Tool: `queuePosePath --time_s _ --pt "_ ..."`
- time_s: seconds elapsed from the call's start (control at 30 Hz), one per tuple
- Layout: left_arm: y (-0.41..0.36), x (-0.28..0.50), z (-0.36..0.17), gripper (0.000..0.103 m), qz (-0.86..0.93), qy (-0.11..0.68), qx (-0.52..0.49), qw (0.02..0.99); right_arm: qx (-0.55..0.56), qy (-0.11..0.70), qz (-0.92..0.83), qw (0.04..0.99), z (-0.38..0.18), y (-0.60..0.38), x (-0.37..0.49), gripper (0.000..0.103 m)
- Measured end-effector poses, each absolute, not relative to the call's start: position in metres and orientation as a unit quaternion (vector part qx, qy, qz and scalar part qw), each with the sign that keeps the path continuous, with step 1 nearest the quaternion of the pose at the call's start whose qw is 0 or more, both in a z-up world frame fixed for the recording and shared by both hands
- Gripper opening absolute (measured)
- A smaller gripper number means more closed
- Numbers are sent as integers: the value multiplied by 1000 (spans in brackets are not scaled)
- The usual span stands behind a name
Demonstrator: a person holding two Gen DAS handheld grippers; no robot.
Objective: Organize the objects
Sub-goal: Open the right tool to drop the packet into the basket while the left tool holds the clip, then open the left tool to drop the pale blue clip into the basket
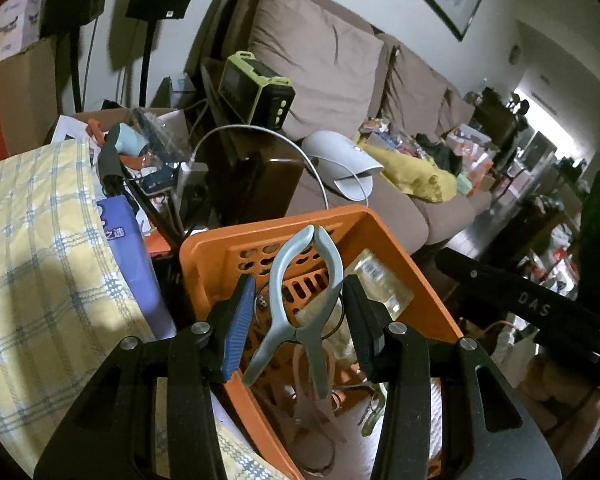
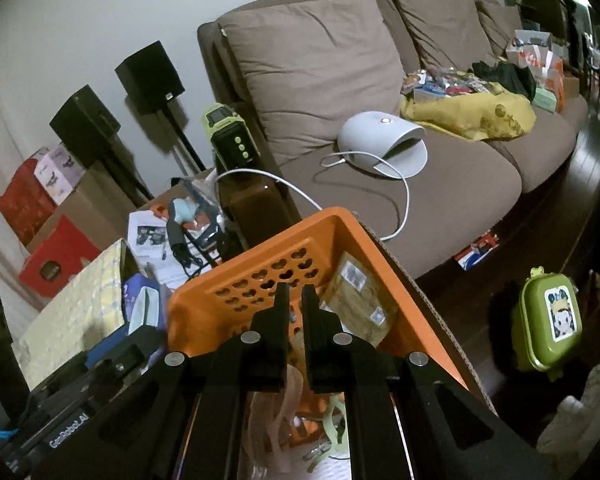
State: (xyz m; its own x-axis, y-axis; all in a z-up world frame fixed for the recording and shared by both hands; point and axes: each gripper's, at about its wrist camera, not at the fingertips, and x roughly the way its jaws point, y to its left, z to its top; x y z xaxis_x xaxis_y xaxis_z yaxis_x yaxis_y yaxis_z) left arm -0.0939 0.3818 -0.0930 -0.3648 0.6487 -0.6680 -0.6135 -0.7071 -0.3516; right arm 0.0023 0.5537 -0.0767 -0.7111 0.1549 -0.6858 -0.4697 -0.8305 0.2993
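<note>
Left wrist view: your left gripper (image 1: 296, 312) stands partly open with a grey spring clamp (image 1: 300, 304) between its fingers. The right finger (image 1: 360, 320) seems to press against the clamp's side; whether the blue-ribbed left pad (image 1: 236, 320) touches it you cannot tell, though a narrow gap seems to show there. The clamp's nose points to 12 o'clock, its handles spread toward 6. It hangs over the orange basket (image 1: 204, 252), which fills the lower middle of the frame. Inside the basket, at 2 o'clock from the clamp, lies a clear packet (image 1: 384, 280). A yellow checked cloth (image 1: 40, 240) covers the 9 o'clock side. The brown sofa (image 1: 320, 56) runs from 12 to 2 o'clock, with a white domed device (image 1: 340, 160) on its seat. Your other tool's black body (image 1: 540, 304) enters at 3 o'clock.

Right wrist view: your right gripper (image 2: 295, 300) is closed, its fingers near together with nothing between them, poised above the same orange basket (image 2: 236, 276). The packet (image 2: 356, 300) lies just at 2 o'clock of the fingertips. A green lunch box (image 2: 548, 320) sits on the floor at 3 o'clock. The sofa (image 2: 320, 60) spans 12 to 2 o'clock.
</note>
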Motion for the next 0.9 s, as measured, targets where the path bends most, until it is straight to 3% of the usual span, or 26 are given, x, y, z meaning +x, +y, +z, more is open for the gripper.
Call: queuePosePath --time_s 0.5,0.9 --pt "401 -78 -107 42 828 30 -414 376 -411 219 862 202 -104 556 -8 6" --pt "421 -53 -108 42 852 117 -367 356 -423 199 857 218 -107 555 -8 9"
